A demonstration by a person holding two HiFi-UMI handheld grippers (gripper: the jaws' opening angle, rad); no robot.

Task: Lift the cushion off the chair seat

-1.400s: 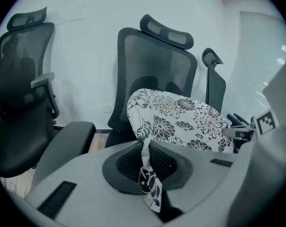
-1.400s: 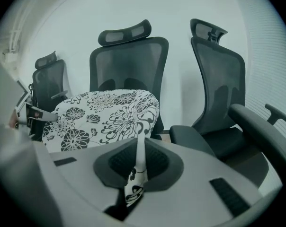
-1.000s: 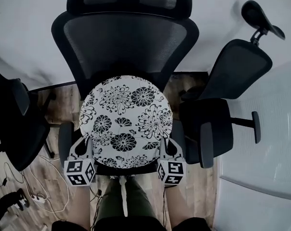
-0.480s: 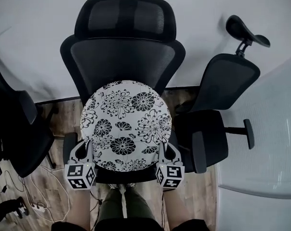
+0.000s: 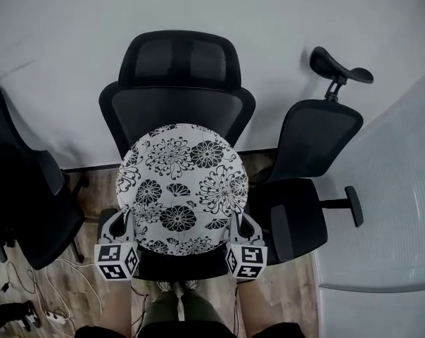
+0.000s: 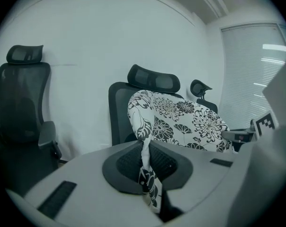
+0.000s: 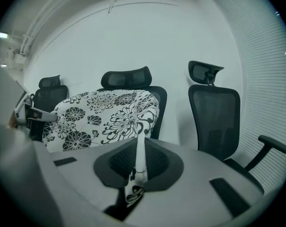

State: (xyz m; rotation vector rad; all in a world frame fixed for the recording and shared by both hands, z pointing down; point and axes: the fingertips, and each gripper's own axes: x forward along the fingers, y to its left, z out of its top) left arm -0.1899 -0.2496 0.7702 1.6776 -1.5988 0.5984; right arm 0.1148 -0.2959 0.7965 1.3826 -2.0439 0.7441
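Step in hand: the lift. The left gripper and right gripper each clamp a pinch of fabric at the floral cushion's near edge. The cushion hangs tilted over the chair seat, apparently clear of it. Next move: raise both grippers evenly, away from the backrest. Surroundings: wood floor, white wall, two neighbouring chairs.

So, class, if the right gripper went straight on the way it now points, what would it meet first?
The floral cushion: the right gripper is shut on its edge. Behind it, probably the black chair's backrest, though depth is unclear.
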